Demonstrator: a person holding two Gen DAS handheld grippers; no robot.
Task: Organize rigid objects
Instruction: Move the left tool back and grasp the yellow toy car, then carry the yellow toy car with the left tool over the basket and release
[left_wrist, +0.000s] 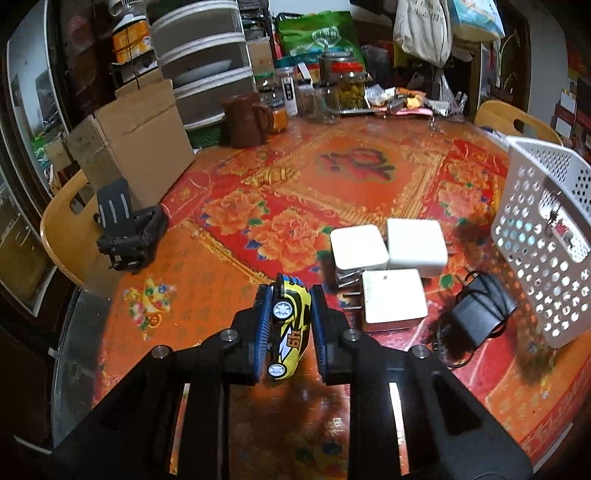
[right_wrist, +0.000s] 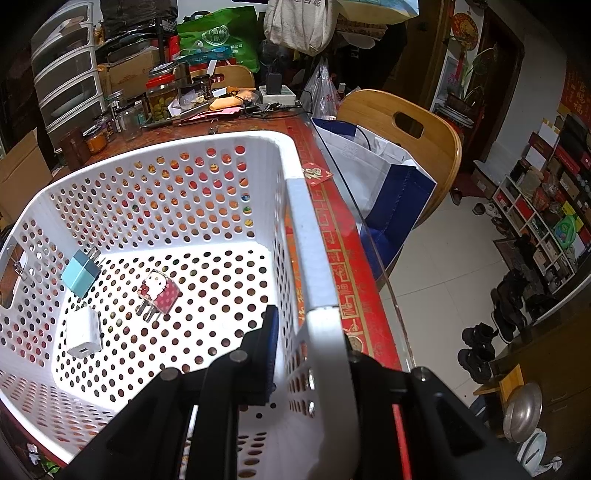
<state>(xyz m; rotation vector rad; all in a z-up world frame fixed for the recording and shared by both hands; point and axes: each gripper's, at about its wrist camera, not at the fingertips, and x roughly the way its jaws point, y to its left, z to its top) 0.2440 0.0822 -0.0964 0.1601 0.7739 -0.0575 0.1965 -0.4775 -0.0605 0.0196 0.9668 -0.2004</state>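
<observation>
The left gripper (left_wrist: 288, 328) is pinching a yellow toy car (left_wrist: 289, 330) between its blue pads, the car turned on its side with its wheels facing the camera and its long axis running straight ahead along the fingers, clear of the tabletop. Just beyond the car and slightly to its right, three white chargers (left_wrist: 391, 273) are sitting in a tight cluster on the red floral tablecloth (left_wrist: 295, 192), with a black power adapter (left_wrist: 476, 317) lying to the right of the car, between the cluster and the white perforated basket (left_wrist: 543, 236). That basket is standing well to the right of the car at the picture's edge, so the carry ahead is, by all appearances, a swing rightward over the chargers and adapter. A black holder (left_wrist: 127, 229) is standing off to the car's left, a cardboard box (left_wrist: 140, 140) behind it, and jars (left_wrist: 351, 88) are lining the table's far side. On the other side, the right gripper (right_wrist: 306, 354) is clamping the basket's near rim, one finger inside the wall and the other outside, apparently steadying it. Inside the basket, a white charger (right_wrist: 84, 331), a polka-dot cartoon charger (right_wrist: 159, 291) and a pale blue charger (right_wrist: 80, 272) are already lying on the floor, leaving open room for the car. The left hand is the one carrying; the right, busy on the rim, is nearer the basket but not free.
</observation>
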